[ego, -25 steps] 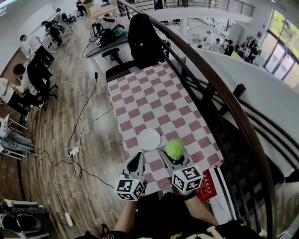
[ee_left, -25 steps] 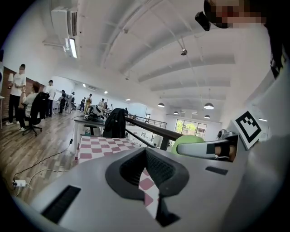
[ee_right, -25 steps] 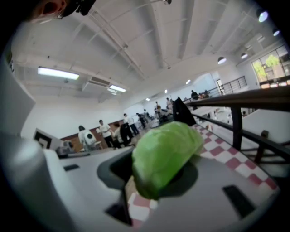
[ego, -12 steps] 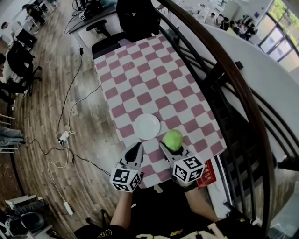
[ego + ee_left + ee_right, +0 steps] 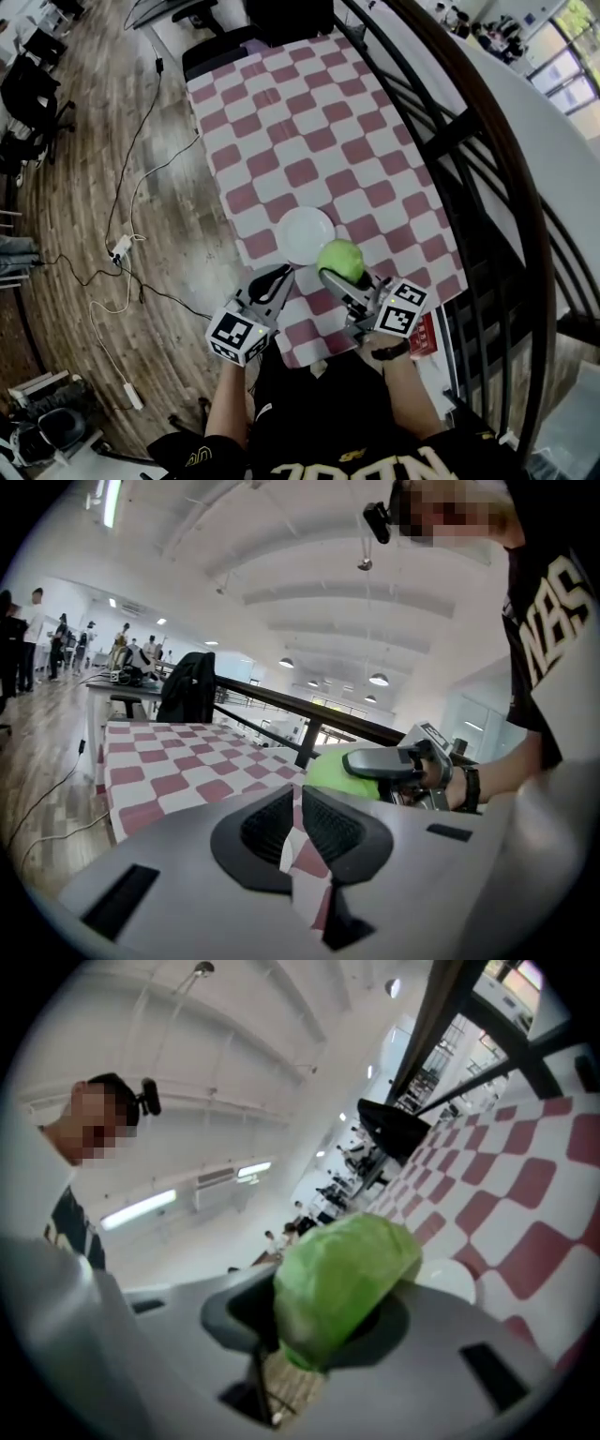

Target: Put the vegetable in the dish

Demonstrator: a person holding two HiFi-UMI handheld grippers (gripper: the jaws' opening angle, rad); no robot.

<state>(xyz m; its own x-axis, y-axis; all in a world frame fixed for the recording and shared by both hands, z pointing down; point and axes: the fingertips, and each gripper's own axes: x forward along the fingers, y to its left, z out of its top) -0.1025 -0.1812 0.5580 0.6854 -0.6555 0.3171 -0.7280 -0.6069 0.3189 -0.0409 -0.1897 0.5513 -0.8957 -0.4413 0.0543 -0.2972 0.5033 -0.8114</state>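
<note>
A round green cabbage (image 5: 340, 259) is clamped in my right gripper (image 5: 339, 274), held in the air just right of and below the white dish (image 5: 302, 232). In the right gripper view the cabbage (image 5: 342, 1283) fills the jaws, tilted, with the dish (image 5: 448, 1279) showing past it. My left gripper (image 5: 277, 277) hovers over the table's near edge, below the dish, its jaws shut with nothing between them. The left gripper view shows its dark pads (image 5: 267, 829) together and the right gripper with the cabbage (image 5: 330, 769) at the right.
The table (image 5: 319, 141) has a red and white checked cloth. A dark curved railing (image 5: 487, 159) runs along its right side. Cables and a power strip (image 5: 122, 246) lie on the wooden floor at the left. A black chair (image 5: 281, 14) stands at the far end.
The right gripper has carried the cabbage up and left, closer to the dish. The left gripper stays shut beside it. The head view has tilted further down over the table.
</note>
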